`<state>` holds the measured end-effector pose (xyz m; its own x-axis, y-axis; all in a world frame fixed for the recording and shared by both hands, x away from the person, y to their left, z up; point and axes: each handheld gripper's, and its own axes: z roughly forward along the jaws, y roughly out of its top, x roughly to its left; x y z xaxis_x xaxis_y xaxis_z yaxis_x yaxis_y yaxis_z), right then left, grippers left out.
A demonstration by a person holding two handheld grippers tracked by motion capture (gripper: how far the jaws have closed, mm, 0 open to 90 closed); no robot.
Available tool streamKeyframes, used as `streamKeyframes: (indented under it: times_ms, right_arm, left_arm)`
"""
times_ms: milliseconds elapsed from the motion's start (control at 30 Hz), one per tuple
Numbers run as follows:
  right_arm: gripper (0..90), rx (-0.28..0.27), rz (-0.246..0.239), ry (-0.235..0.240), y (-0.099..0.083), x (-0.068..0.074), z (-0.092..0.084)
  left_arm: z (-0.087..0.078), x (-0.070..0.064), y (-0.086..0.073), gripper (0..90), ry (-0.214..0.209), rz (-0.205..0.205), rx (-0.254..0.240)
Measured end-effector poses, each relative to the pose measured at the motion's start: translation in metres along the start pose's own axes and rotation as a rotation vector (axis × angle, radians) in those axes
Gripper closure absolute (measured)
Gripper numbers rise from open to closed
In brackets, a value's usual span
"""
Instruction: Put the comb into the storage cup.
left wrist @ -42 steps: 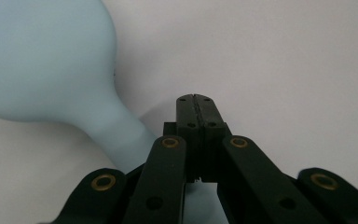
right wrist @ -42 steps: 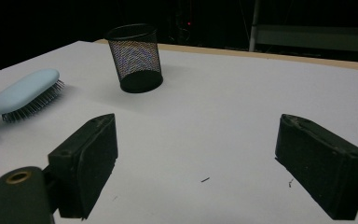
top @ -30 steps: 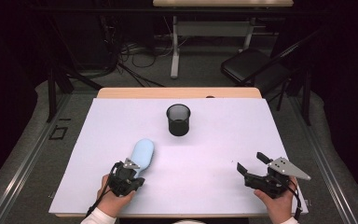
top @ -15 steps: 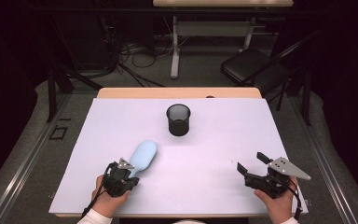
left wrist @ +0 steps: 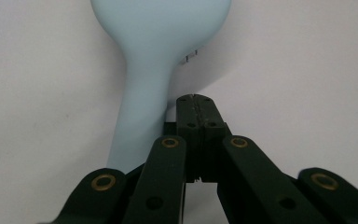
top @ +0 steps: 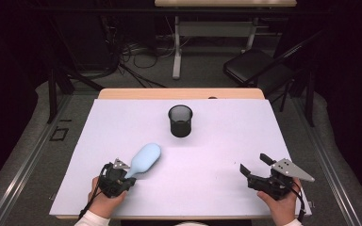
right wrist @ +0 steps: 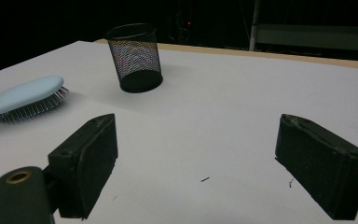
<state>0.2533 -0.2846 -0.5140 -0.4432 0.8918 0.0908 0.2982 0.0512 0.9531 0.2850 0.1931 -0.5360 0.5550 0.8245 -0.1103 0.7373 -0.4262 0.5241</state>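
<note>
- Left hand-held gripper [top: 128,177]: jaws together, nothing between them. In the left gripper view the closed tips sit just beside the hairbrush [left wrist: 154,56] handle, to its right, not on it. Brush not held.
- Hairbrush [top: 143,160] lies bristles-down on the white bench [top: 226,136], near-left area, head pointing up-right toward the mesh cup [top: 180,121]; handle end is at the left gripper.
- Right hand-held gripper [top: 253,165]: jaws apart, empty, parked near the bench's near-right corner, well apart from brush and cup.
- Step in hand, my read: pick up brush by handle w/ left. To do it well: open jaws first, shift sideways so handle sits between the pads, then close on the narrow neck, not the wide head. Keep the grip square across the handle so it doesn't twist out.
- If brush goes into the cup (a guess): handle-down, cup is narrow and light, prob. tips if nudged at the rim.
- Room: open bench between brush and cup, nothing in the path. Left gripper is near the front edge, so pull-back space is short; lift rather than drag. Left bench edge not far either.
</note>
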Motion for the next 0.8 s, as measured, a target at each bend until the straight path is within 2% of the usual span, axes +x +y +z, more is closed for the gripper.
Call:
streamKeyframes:
  times_ms: [167, 533, 800]
  right_arm:
    - [12.7, -0.001, 0.002, -0.001, 0.0002, 0.0000, -0.0004]
    - [12.8, -0.003, -0.001, -0.002, 0.0003, 0.0001, -0.0008]
    - [12.8, -0.002, 0.001, -0.001, 0.0003, 0.0002, -0.0007]
  left_arm:
    - [-0.0011, 0.0024, -0.0003, 90.0, 0.003, -0.013, -0.010]
    - [0.0001, 0.0019, -0.0007, 90.0, 0.005, -0.010, -0.003]
    - [-0.0017, 0.0003, -0.0009, 89.5, -0.005, -0.012, -0.017]
